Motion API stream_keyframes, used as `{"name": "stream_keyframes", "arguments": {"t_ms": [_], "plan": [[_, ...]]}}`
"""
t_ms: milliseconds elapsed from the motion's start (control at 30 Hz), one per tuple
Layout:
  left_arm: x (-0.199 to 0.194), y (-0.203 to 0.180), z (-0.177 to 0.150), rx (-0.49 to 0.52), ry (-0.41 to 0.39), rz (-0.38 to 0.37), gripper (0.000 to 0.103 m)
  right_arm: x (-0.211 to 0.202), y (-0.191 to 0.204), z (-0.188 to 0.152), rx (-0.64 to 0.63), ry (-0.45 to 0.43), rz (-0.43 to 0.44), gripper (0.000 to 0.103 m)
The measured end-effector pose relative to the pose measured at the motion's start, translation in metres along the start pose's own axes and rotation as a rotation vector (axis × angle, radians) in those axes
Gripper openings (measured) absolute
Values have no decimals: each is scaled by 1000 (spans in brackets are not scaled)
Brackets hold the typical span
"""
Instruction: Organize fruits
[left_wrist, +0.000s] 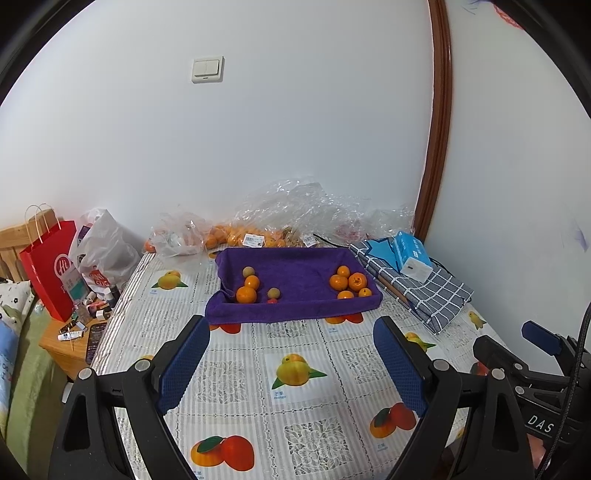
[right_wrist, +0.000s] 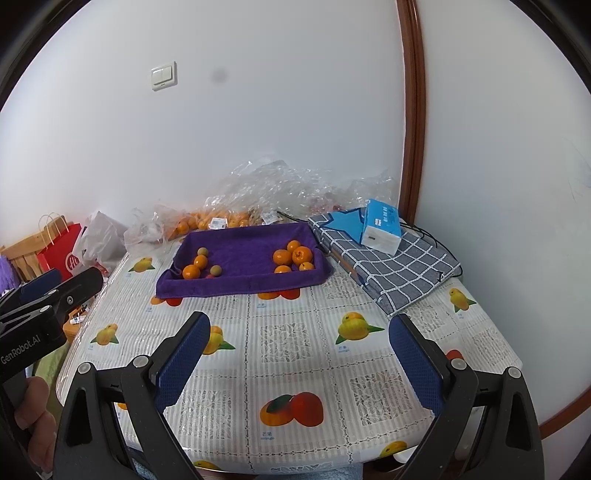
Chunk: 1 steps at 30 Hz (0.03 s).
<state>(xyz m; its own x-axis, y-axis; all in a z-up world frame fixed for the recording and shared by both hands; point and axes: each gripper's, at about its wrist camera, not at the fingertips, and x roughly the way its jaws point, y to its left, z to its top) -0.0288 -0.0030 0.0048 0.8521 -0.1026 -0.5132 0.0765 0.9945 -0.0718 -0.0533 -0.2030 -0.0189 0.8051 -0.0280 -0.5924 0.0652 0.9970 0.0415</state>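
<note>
A: Jaws? Both stood wide apart, nothing btwn the pads. Left gripper (left_wrist: 291, 363) and right gripper (right_wrist: 297, 363) hung over the bare front of the tablecloth (left_wrist: 317, 373), well short of any fruit.

B: And the fruit itself?

A: In the purple towel-lined tray (left_wrist: 295, 314), at the back-middle of the table. Right end: cluster of oranges (left_wrist: 349, 282), five or so, touching each other. Left end: mixed lot, two more oranges (left_wrist: 248, 290) w/ two small brownish round fruits (left_wrist: 273, 293), plus a bit of red at the front wall, too hidden to name.

B: So how far along?

A: Partly sorted, I'd say. Right group looked done, all one kind. Left group was still mixed, so prob. the oranges there needed moving across, or the brown ones set apart.

B: Anything else left?

A: Behind the tray, clear plastic bags (left_wrist: 291, 218) w/ more oranges inside, against the wall. Can't tell if those were part of the job.

B: Around it?

A: Folded checked cloth (left_wrist: 424, 291) w/ a blue tissue pack (left_wrist: 412, 253) on it, just right of the tray. Red paper bag (left_wrist: 51, 269) off the table's left edge.
</note>
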Motion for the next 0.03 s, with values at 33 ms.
{"name": "stream_keyframes", "arguments": {"t_ms": [33], "plan": [[0, 0, 0, 0, -2, 2, 90, 1, 0, 0, -2, 1, 0, 97]]}}
